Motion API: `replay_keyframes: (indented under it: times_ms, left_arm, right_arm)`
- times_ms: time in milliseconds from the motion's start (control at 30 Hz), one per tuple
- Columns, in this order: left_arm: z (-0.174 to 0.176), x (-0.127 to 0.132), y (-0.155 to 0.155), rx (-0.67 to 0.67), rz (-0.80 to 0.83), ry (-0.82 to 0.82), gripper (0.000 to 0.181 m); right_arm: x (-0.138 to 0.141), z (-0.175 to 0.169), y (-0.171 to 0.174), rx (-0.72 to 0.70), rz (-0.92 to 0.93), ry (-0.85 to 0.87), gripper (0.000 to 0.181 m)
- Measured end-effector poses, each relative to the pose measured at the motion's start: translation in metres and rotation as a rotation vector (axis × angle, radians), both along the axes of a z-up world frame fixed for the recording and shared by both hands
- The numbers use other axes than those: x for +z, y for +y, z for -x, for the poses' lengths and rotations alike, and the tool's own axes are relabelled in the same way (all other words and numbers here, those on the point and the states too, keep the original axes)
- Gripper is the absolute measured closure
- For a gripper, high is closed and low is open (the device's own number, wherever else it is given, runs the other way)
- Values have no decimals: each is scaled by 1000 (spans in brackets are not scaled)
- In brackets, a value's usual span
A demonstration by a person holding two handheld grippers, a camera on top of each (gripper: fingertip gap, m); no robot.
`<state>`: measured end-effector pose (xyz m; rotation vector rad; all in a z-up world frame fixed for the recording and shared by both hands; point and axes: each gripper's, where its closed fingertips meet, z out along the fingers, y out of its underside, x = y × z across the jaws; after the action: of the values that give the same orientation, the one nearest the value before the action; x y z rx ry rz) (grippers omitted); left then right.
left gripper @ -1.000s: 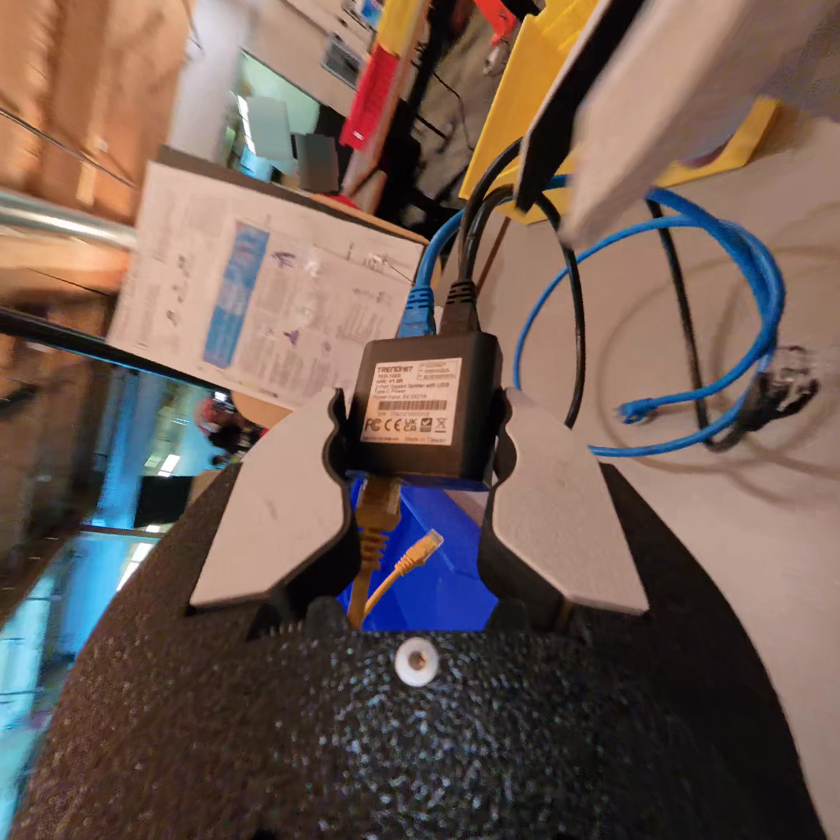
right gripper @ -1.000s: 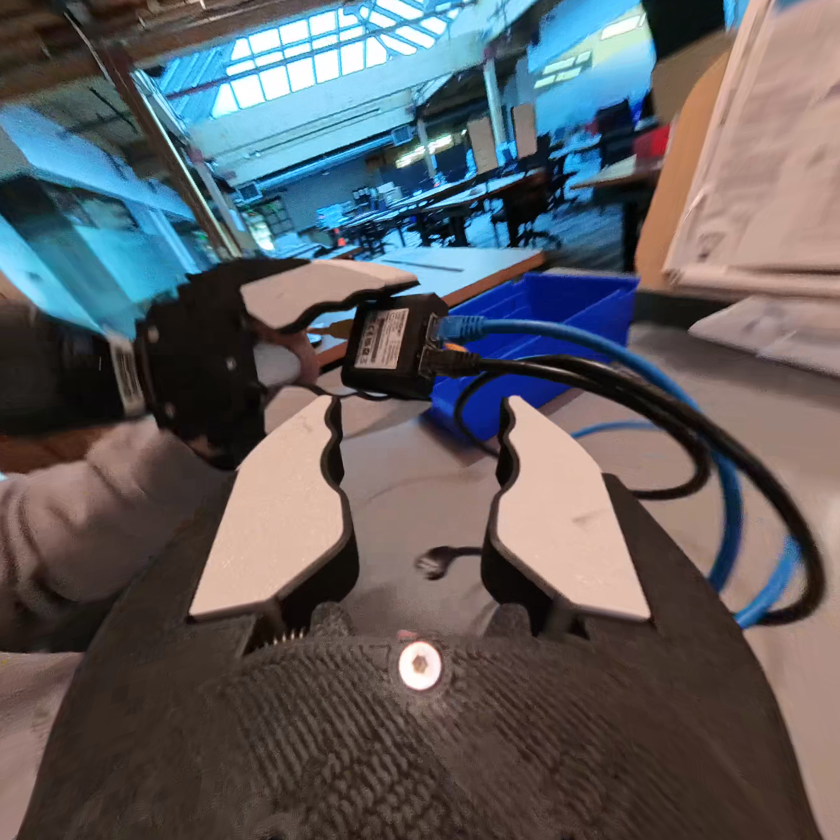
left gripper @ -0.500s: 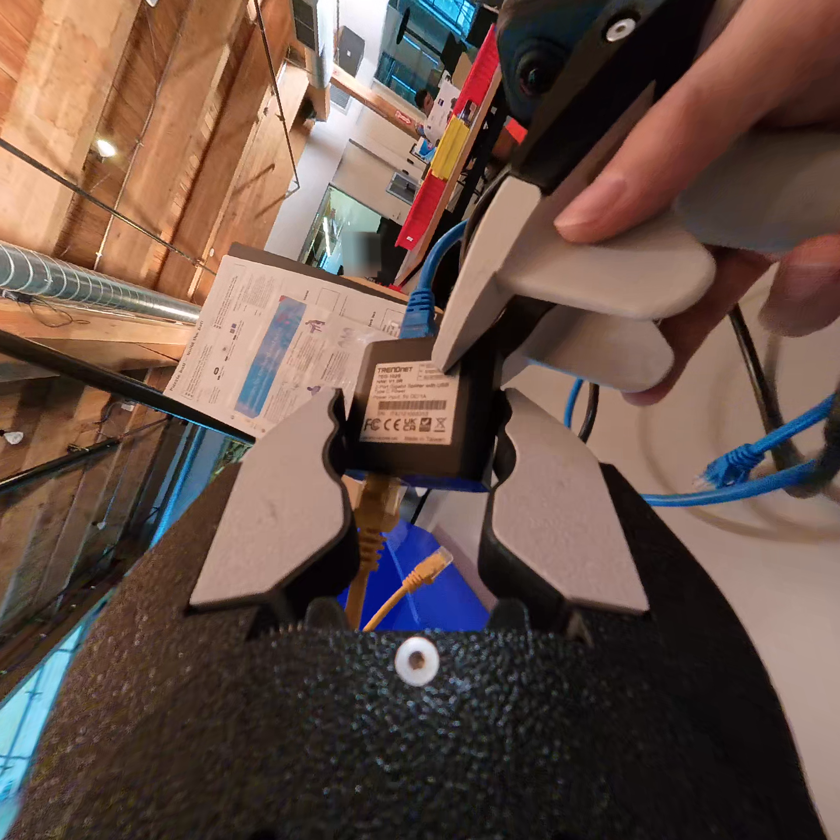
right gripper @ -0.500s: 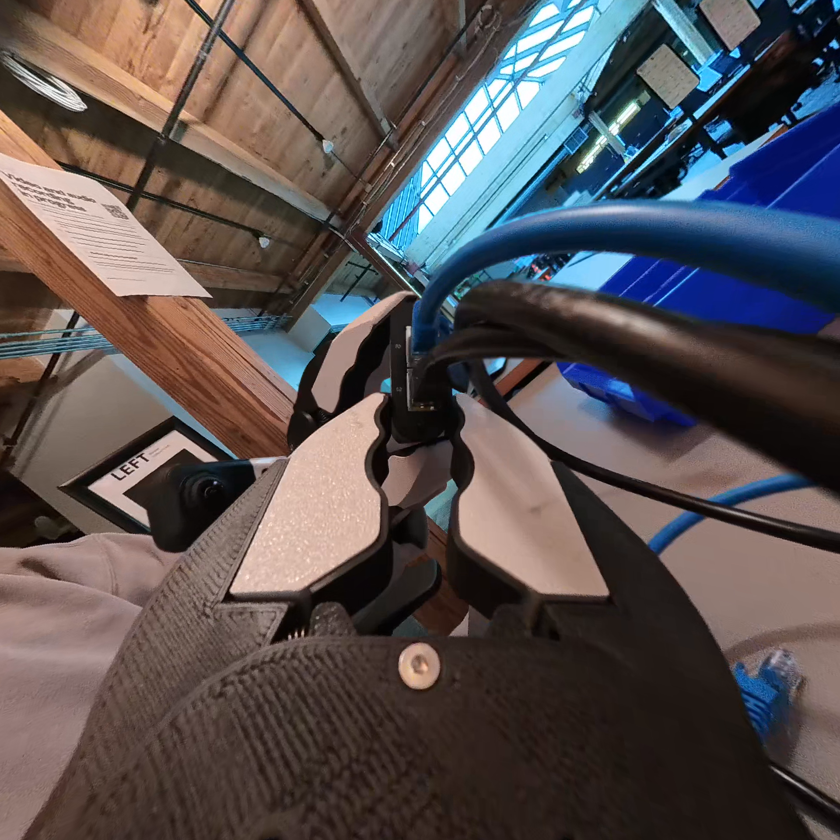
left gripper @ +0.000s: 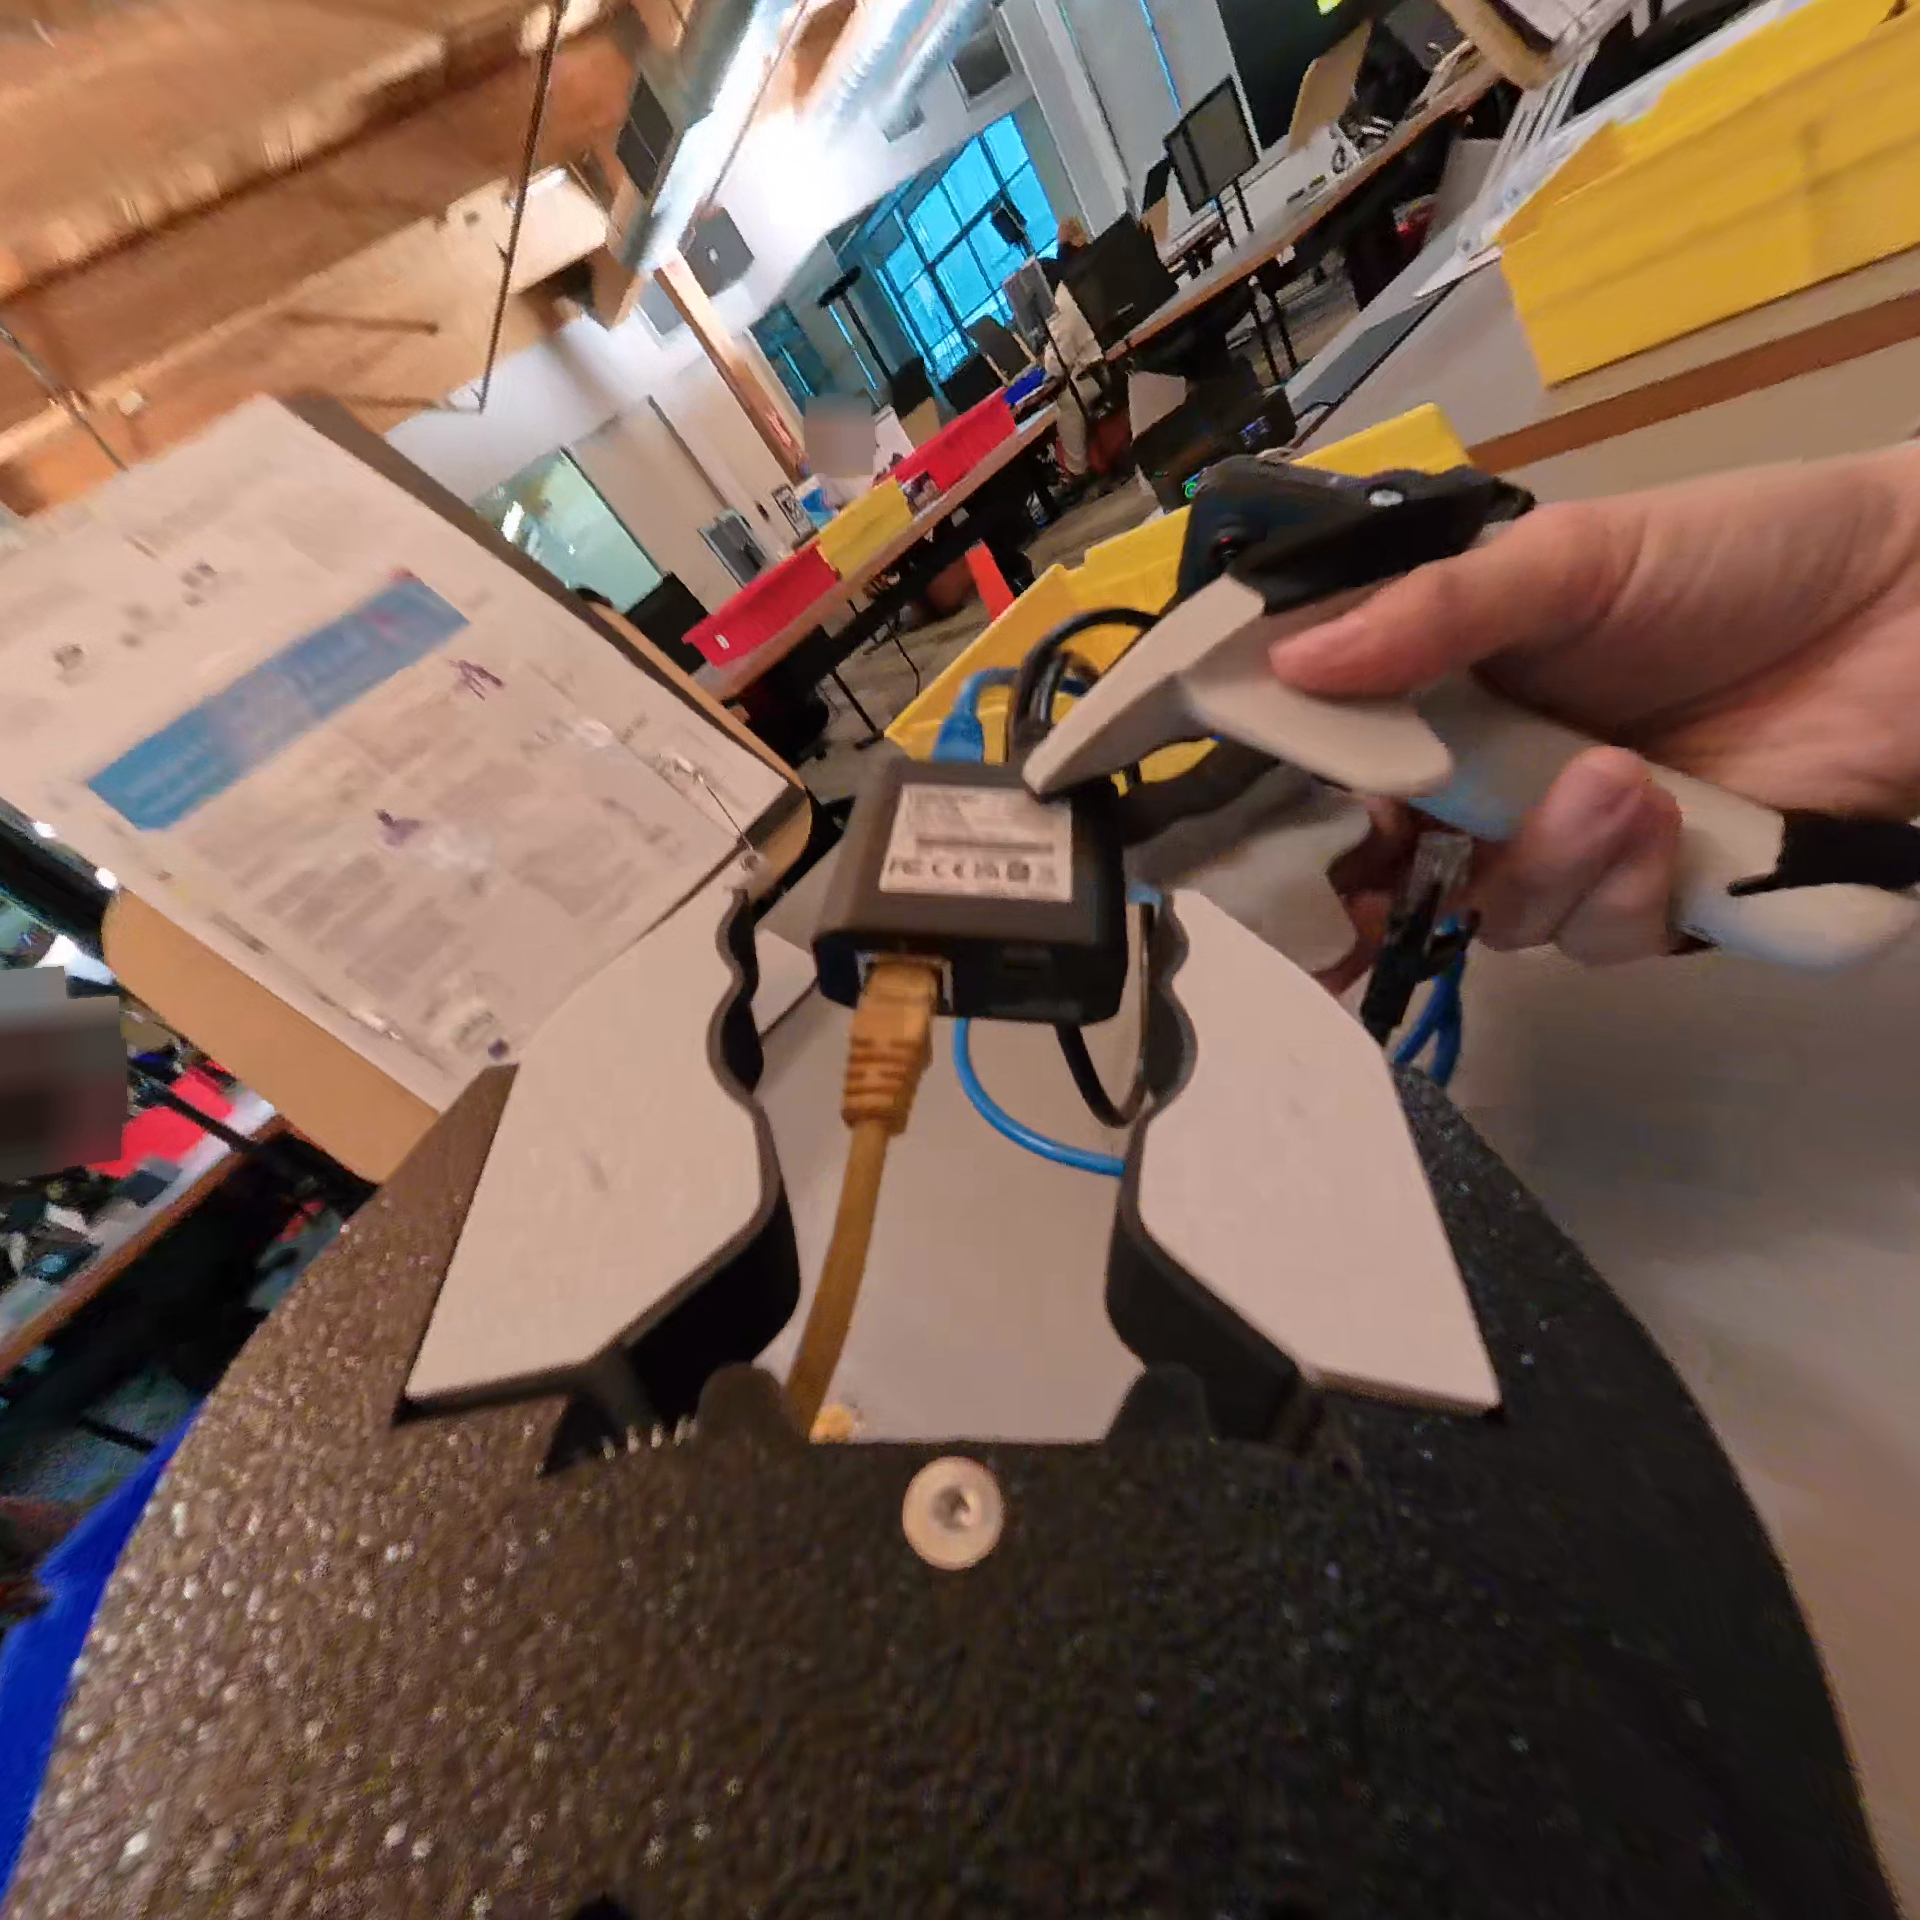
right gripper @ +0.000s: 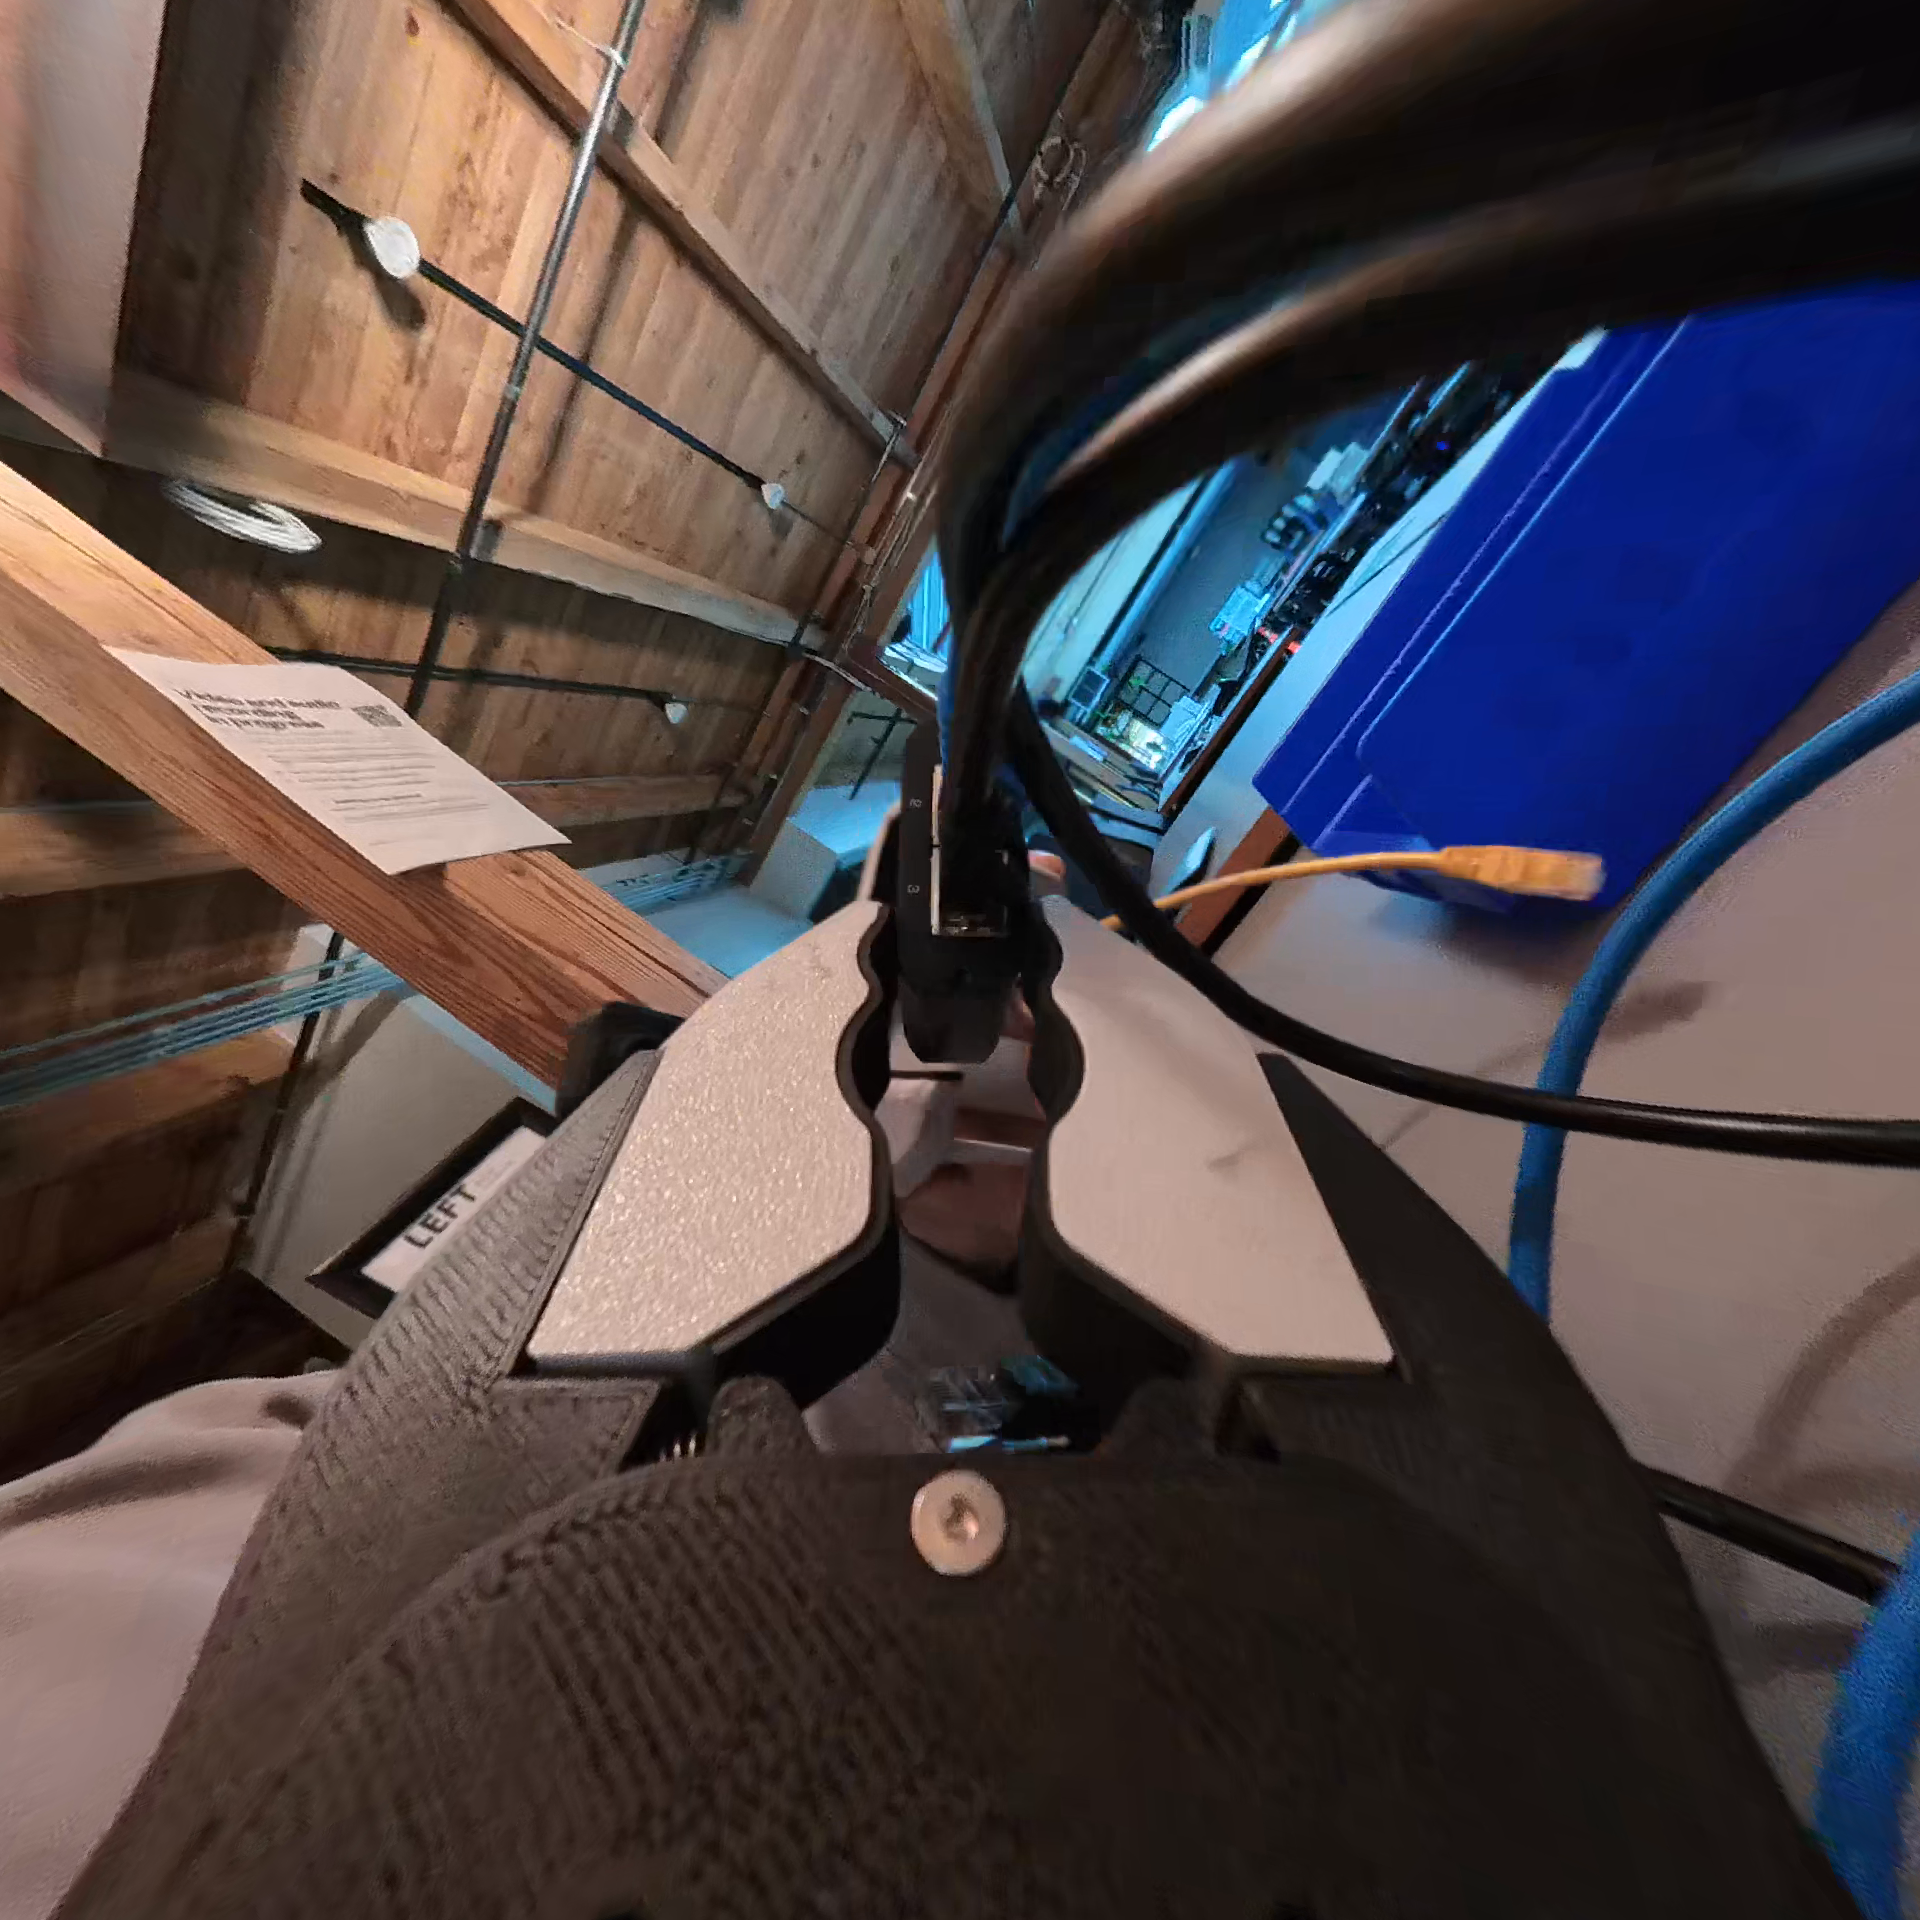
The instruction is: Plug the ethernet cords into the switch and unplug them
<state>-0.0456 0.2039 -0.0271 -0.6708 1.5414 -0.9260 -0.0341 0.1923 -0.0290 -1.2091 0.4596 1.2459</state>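
Observation:
The switch (left gripper: 971,883) is a small black box with a white label, seen in the left wrist view just ahead of my left gripper (left gripper: 951,935). The left gripper is open, and its pads stand clear of the box's sides. A yellow cord (left gripper: 883,1049) is plugged into the near face. A blue cord (left gripper: 961,717) and a black cord (left gripper: 1039,665) leave the far face. My right gripper (left gripper: 1091,821), held by a hand (left gripper: 1662,644), pinches the box's far right corner. In the right wrist view the right gripper (right gripper: 961,935) is shut on the switch (right gripper: 961,873), seen edge on.
A board with printed sheets (left gripper: 364,727) stands at the left of the grey table (left gripper: 1662,1143). Yellow bins (left gripper: 1714,208) sit behind. A blue bin (right gripper: 1610,623) sits at the table's edge, with the yellow cord's free plug (right gripper: 1517,871) in front of it. Blue cable (right gripper: 1558,1091) loops over the table. Left and right tips are no more than a few centimetres apart.
My left gripper has opened and let go of the switch's sides. My right gripper stays shut on the switch and now carries it alone. Both views have swung.

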Motion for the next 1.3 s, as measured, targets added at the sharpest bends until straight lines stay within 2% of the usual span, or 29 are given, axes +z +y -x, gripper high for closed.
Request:
replay_keyframes:
  times_ms: [133,433,767,1000,1200,1300]
  left_arm:
    - [1,-8,5,12,69,-30,122]
    - [-2,-21,13,22,82,-50,122]
    - [0,-37,17,-3,204,-9,121]
    - [-1,-47,19,26,213,18,121]
    - [-3,-51,12,-35,356,36,121]
    - [-6,-52,18,-63,494,67,121]
  right_arm:
    - [-6,1,6,-40,17,19,158]
    - [-16,0,11,-83,46,51,158]
    - [-26,4,15,-79,74,85,158]
    - [-30,3,16,-88,82,108,158]
    - [-34,1,6,-122,91,184,158]
    - [-40,-5,-9,-169,167,73,159]
